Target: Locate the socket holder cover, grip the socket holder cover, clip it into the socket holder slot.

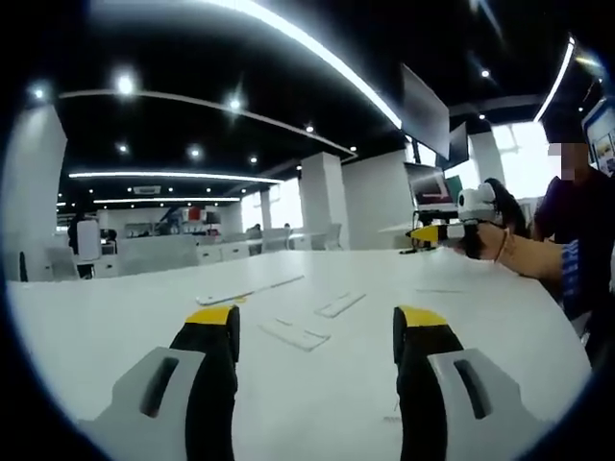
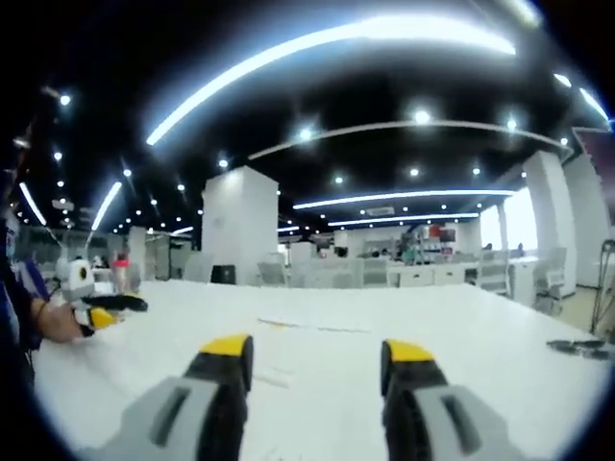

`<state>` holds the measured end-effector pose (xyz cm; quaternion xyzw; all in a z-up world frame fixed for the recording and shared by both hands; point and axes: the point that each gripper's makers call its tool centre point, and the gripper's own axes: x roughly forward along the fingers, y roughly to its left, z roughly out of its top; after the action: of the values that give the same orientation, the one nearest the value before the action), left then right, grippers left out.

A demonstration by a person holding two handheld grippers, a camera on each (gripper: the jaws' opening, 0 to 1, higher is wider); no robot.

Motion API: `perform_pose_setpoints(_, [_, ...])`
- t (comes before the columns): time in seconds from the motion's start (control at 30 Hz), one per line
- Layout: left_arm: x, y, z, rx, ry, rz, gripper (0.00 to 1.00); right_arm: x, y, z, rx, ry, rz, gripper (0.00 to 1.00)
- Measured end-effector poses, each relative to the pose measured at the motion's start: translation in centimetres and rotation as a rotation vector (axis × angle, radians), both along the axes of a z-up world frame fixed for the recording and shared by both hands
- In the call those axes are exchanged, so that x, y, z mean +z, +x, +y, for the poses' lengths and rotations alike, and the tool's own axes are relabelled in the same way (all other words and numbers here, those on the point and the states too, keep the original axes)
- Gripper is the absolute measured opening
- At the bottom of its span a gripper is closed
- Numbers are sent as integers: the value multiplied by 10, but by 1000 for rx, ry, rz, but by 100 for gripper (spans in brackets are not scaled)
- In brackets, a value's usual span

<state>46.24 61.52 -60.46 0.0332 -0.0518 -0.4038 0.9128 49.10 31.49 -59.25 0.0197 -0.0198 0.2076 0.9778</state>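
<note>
Several flat white plastic strips lie on the white table [image 1: 115,327]. A long strip [image 1: 252,290] lies furthest, a short one [image 1: 341,304] sits to its right, and another short one [image 1: 294,334] lies nearest. I cannot tell which is the socket holder cover. My left gripper [image 1: 315,325] is open just short of the nearest strip, with nothing between its yellow-tipped jaws. The right gripper [image 1: 430,233] is held by a hand over the far right of the table. In the right gripper view my right gripper [image 2: 317,351] is open and empty, with pale strips [image 2: 312,327] ahead of it. The left gripper [image 2: 104,309] shows at the left.
A person [image 1: 569,226] sits at the table's right side. Monitors [image 1: 428,187] stand behind the far edge. Small dark parts [image 2: 577,348] lie near the table's right edge in the right gripper view. Chairs and desks [image 2: 384,274] stand beyond the table.
</note>
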Motion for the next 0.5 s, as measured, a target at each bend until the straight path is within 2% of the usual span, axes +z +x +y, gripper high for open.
perform_pose_setpoints(0.2, [-1, 4, 2, 15, 11, 1, 65, 6, 0, 7, 13, -43, 33, 56])
perform_pose_setpoints(0.37, [7, 7, 6, 42, 10, -25, 66, 11, -5, 11, 31, -89, 78, 57])
perform_pose_setpoints(0.5, [14, 4, 5, 43, -51, 16, 70, 12, -9, 13, 41, -141, 129, 57])
